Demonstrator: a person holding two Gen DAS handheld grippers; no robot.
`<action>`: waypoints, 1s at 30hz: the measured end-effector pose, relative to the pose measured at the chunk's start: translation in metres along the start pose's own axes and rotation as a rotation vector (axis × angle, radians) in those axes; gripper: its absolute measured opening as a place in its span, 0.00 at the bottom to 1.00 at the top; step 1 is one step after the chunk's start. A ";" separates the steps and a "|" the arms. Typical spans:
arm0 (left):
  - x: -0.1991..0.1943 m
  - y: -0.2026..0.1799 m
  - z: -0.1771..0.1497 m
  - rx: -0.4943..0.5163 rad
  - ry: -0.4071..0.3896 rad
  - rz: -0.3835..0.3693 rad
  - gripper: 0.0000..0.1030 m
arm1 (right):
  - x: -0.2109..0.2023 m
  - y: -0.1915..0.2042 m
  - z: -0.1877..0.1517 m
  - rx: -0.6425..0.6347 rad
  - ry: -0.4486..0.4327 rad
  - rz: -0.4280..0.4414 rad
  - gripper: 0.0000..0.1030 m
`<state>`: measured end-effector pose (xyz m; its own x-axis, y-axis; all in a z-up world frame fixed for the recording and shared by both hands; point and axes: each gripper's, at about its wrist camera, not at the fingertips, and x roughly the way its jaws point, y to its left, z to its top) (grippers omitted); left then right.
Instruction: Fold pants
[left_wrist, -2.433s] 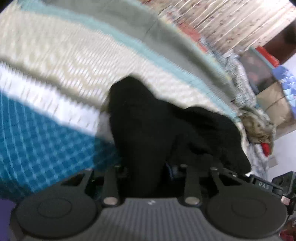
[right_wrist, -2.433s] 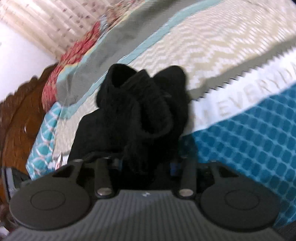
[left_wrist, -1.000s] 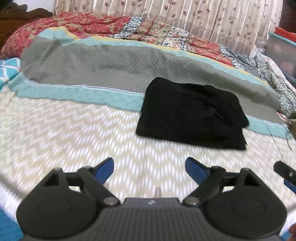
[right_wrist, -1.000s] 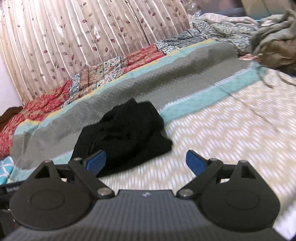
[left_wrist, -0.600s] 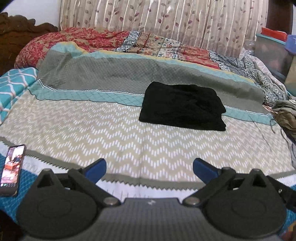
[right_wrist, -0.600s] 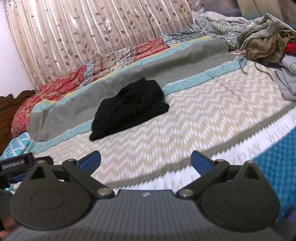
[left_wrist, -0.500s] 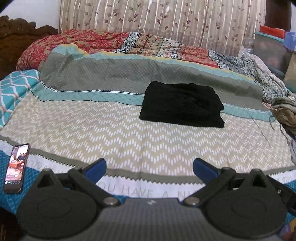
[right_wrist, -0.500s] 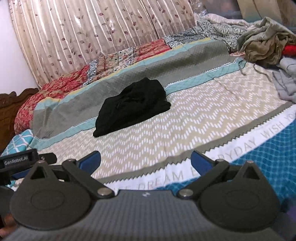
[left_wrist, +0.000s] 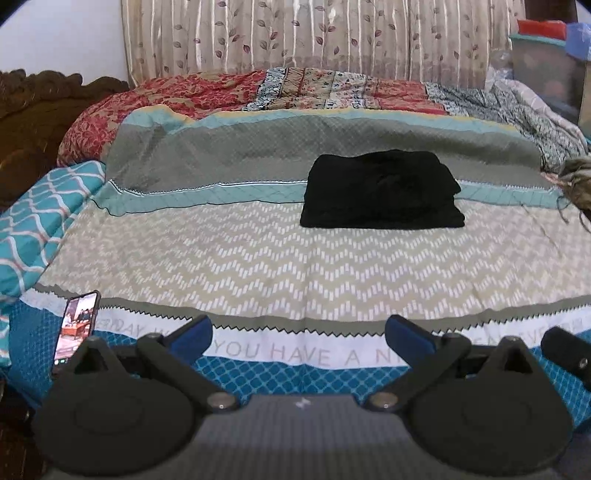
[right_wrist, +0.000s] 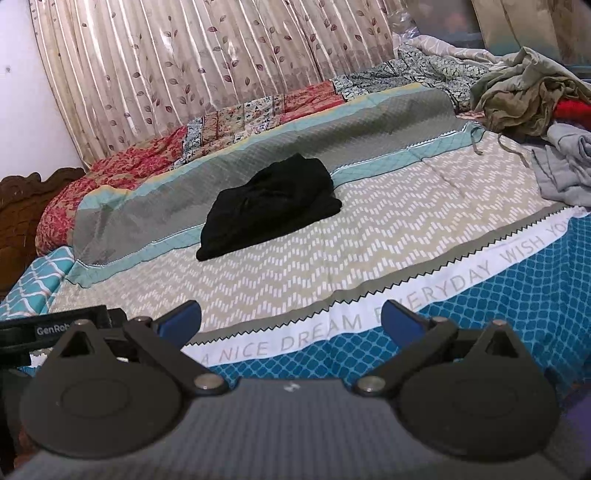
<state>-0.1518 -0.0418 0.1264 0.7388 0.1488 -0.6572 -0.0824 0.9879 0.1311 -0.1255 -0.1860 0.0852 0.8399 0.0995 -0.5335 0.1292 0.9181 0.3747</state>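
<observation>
I have the left gripper (left_wrist: 298, 334) spread wide with nothing between its blue pads, and the right gripper (right_wrist: 291, 319) just the same. Beyond them, the folded black pants (left_wrist: 382, 190) lie well apart on the bedspread (left_wrist: 258, 258), across its teal stripe. A phone (left_wrist: 77, 325) rests at the bed's near left edge.
</observation>
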 end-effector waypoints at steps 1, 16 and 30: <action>0.000 -0.001 0.000 0.008 0.000 -0.003 1.00 | -0.001 0.001 -0.001 -0.001 -0.004 0.001 1.00; 0.007 -0.009 -0.001 0.093 0.021 0.017 1.00 | 0.000 0.009 -0.011 0.007 0.037 0.031 1.00; 0.022 -0.002 -0.003 0.065 0.107 -0.027 1.00 | 0.005 0.011 -0.016 0.017 0.084 0.037 1.00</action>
<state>-0.1376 -0.0408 0.1092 0.6640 0.1291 -0.7365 -0.0171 0.9873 0.1577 -0.1280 -0.1691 0.0746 0.7973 0.1658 -0.5803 0.1083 0.9066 0.4079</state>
